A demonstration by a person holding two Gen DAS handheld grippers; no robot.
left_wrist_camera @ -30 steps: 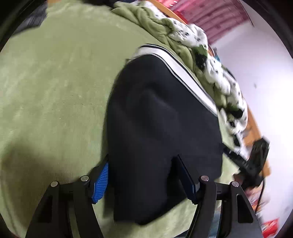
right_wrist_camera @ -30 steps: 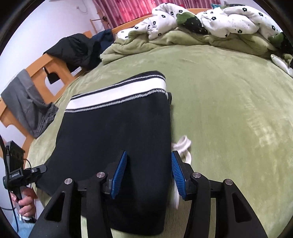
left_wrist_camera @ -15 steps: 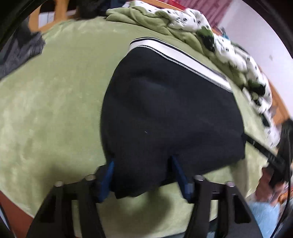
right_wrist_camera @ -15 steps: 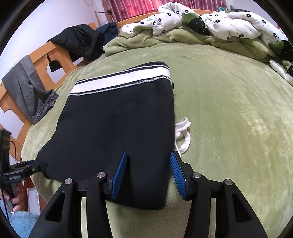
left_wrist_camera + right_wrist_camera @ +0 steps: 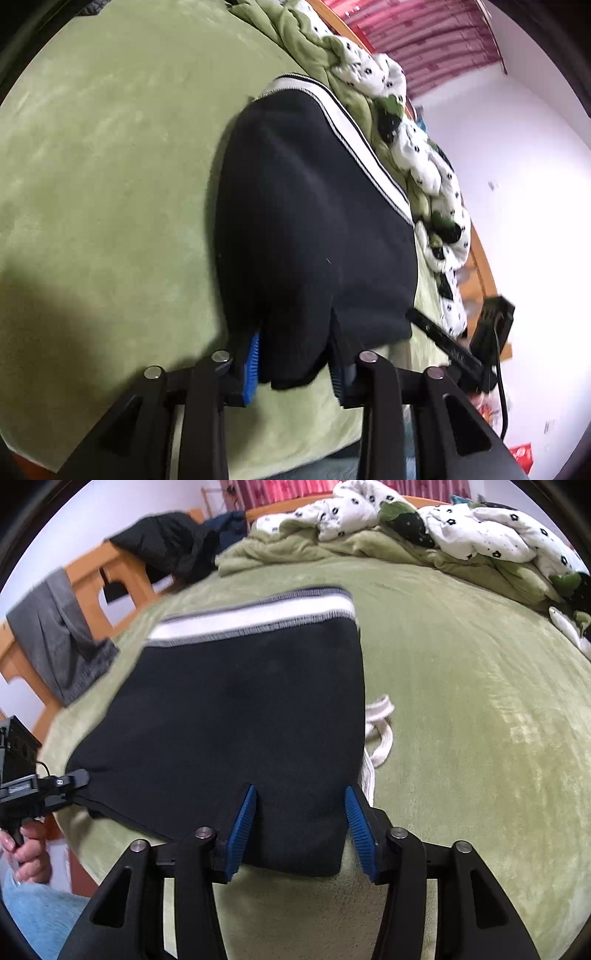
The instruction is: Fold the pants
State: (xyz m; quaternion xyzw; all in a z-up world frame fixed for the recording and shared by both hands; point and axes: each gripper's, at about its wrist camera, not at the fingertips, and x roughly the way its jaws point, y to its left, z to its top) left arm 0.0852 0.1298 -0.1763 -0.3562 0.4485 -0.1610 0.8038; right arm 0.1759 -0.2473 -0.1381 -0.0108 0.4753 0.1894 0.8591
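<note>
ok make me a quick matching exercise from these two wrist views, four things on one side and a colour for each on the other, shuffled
Things:
1. pants
2. bed cover
3. drawstring
4. gripper pads

Colours:
a. blue
b. white
c. black with a white waistband
d. green

Pairs: 1-c, 2-d, 3-b, 4-a

Green blanket (image 5: pixel 461 701) covers the bed; spotted white quilt (image 5: pixel 480 535) heaped along its far edge; black jacket (image 5: pixel 166 550) and grey garment (image 5: pixel 55 635) draped over its wooden frame (image 5: pixel 85 572).
</note>
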